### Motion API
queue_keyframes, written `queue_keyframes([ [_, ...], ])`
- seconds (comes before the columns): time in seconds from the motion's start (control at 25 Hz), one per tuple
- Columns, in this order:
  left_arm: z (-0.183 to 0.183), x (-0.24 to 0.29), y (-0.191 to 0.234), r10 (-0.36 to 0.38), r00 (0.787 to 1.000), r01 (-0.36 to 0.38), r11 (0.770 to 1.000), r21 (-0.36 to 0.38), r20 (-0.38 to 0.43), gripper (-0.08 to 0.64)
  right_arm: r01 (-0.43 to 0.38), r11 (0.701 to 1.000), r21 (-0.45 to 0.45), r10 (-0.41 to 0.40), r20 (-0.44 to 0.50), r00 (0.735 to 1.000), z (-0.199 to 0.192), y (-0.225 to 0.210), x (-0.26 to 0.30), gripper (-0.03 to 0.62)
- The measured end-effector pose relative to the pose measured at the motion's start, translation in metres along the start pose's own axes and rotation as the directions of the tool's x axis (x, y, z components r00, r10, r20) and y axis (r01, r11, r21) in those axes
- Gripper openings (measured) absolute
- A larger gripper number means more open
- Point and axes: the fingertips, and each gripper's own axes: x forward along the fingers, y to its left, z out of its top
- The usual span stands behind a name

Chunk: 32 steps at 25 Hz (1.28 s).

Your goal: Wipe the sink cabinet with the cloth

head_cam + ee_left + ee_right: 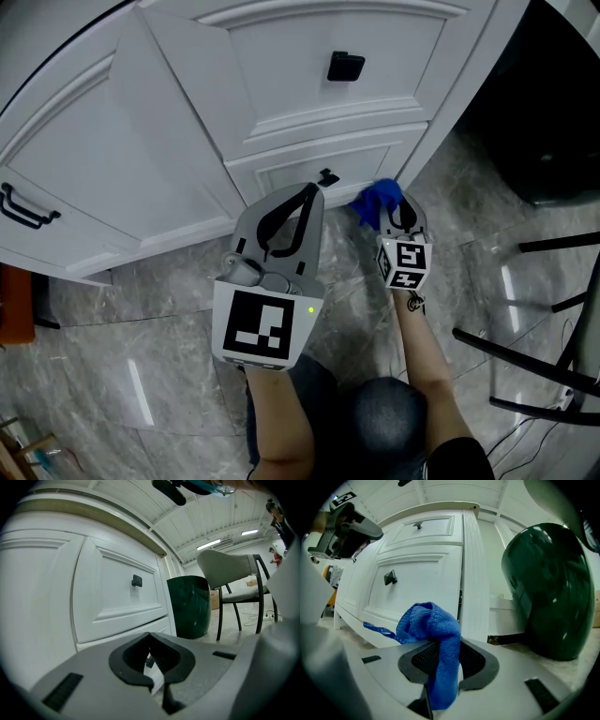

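One cloth point(425, 620) — blue — pinched in right gripper point(449, 643) beside sink cabinet point(419, 569)

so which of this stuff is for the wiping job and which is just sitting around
For the job:
cloth, clamped in the right gripper
cabinet

Just around:
bin
chair
left gripper, jaws together on nothing

light: bright, even, from ceiling strip lights point(209, 543) | glare: streaks on glossy floor point(139, 389), sheen on green bin point(553, 588) | gripper views: fisheye, dark vignetted corners, soft foreground
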Motion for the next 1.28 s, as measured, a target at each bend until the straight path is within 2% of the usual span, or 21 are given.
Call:
queue_keyframes([
  [0.08, -0.001, 0.002, -0.002, -0.006, 1.000, 0.006, 1.000, 0.004, -0.001, 0.003, -0.003, 1.000, 0.023, 0.003, -0.007, 1.000, -0.001, -0.001, 0.000, 0.115],
  [0.24, -0.005, 0.005, -0.005, -0.032, 0.999, 0.032, 0.999, 0.013, -0.002, 0.003, -0.054, 0.988, 0.142, 0.061, -0.044, 0.997, -0.004, 0.004, -0.008, 0.115],
  [0.4, -0.010, 0.003, -0.012, -0.073, 0.996, 0.077, 0.991, 0.108, -0.041, 0.003, -0.111, 0.981, 0.159, 0.120, -0.047, 0.992, 0.015, 0.004, -0.038, 0.115],
  [0.52, -0.018, 0.000, -0.028, -0.140, 0.987, 0.150, 0.978, 0.145, -0.079, 0.003, -0.091, 0.982, 0.166, 0.100, -0.048, 0.994, 0.046, -0.013, -0.058, 0.115],
  [0.64, -0.017, -0.004, -0.046, -0.227, 0.970, 0.238, 0.959, 0.156, -0.083, 0.003, -0.082, 0.989, 0.123, 0.083, -0.002, 0.997, 0.101, -0.031, -0.066, 0.115],
  [0.76, -0.007, -0.007, -0.058, -0.276, 0.960, 0.280, 0.948, 0.148, -0.053, 0.003, -0.068, 0.997, 0.021, 0.067, 0.069, 0.995, 0.175, -0.046, -0.067, 0.115],
  [0.88, 0.002, -0.008, -0.061, -0.288, 0.958, 0.288, 0.948, 0.133, -0.021, 0.003, -0.037, 0.998, -0.046, 0.044, 0.152, 0.987, 0.250, -0.060, -0.065, 0.115],
  [1.04, 0.003, -0.009, -0.061, -0.289, 0.957, 0.288, 0.950, 0.119, -0.009, 0.003, -0.030, 0.999, -0.030, 0.036, 0.239, 0.970, 0.332, -0.074, -0.066, 0.115],
  [1.28, -0.002, -0.005, -0.060, -0.294, 0.956, 0.294, 0.949, 0.110, -0.015, 0.003, 0.078, 0.979, -0.191, -0.010, 0.331, 0.943, 0.437, -0.088, -0.074, 0.115],
])
